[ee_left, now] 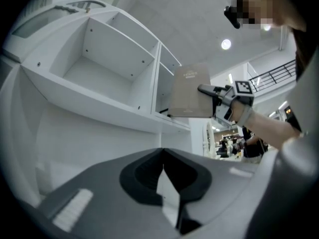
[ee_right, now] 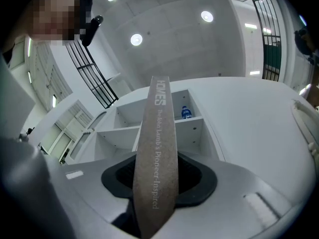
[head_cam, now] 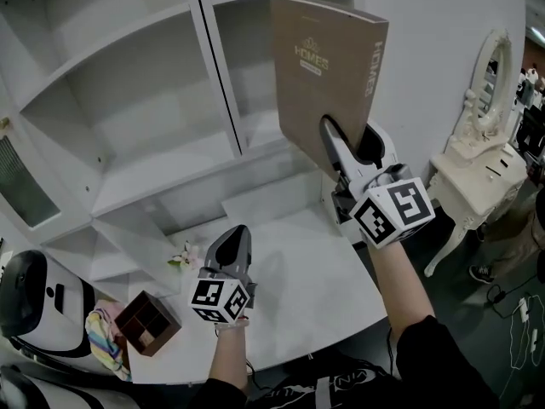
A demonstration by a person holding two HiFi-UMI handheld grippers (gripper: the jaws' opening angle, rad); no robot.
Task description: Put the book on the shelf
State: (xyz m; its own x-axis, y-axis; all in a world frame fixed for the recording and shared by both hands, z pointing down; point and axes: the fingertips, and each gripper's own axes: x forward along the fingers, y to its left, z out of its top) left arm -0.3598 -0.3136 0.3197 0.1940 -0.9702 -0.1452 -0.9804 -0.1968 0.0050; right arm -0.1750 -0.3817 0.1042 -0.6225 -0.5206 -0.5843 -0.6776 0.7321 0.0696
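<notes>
Right gripper (head_cam: 351, 147) is clamped on the lower edge of the book (head_cam: 328, 75), holding it upright in the air at one o'clock, just in front of the white shelf (head_cam: 145, 173) and not yet in any bay. The left gripper (head_cam: 232, 244) hangs low at six o'clock over the table (head_cam: 298, 288), jaws together on nothing. The danger, as I read it: a tall book pinched only at its bottom could swing in the pads, or its top corner could catch the shelf's frame and twist loose.

Matt book (head_cam: 328, 66), smooth white shelf (head_cam: 145, 156)
</notes>
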